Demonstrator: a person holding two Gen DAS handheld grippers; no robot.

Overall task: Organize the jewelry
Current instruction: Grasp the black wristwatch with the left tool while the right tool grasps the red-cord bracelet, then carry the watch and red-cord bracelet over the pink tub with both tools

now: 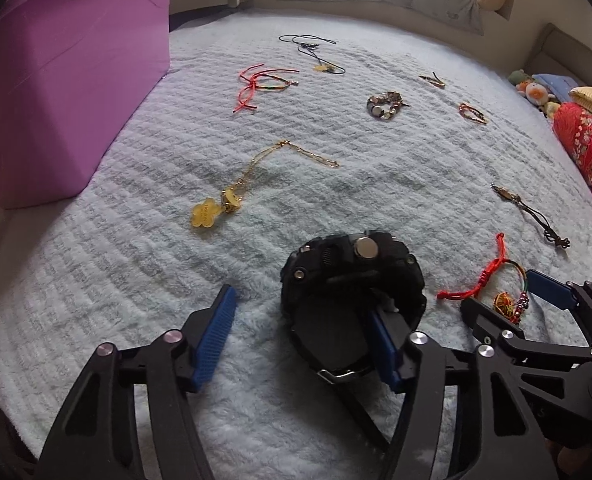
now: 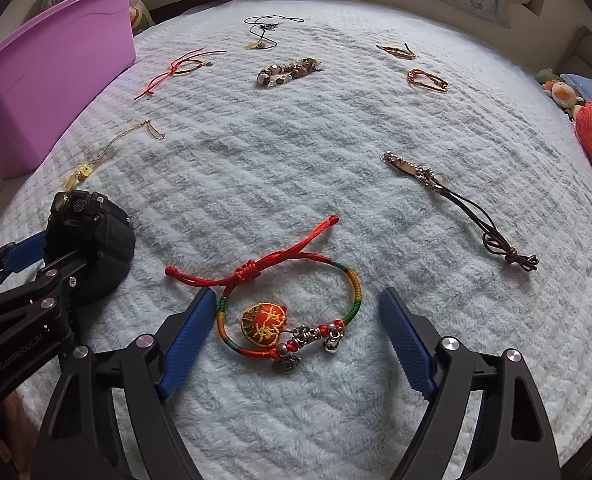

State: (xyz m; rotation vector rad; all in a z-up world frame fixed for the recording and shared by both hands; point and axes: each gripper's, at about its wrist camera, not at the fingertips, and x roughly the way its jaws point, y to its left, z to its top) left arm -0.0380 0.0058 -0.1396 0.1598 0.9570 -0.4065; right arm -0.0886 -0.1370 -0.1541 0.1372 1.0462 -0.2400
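The right gripper (image 2: 296,344) is standing open, straddling the red cord bracelet (image 2: 288,312) — its loop lying crosswise between the fingers, untouched. The left gripper (image 1: 296,344) is standing open around the black watch (image 1: 348,280) — the right finger is touching its band, the left finger well clear.

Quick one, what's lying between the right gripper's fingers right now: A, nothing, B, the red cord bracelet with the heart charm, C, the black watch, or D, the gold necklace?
B: the bracelet lies on the blanket between the right gripper's open blue pads, untouched.
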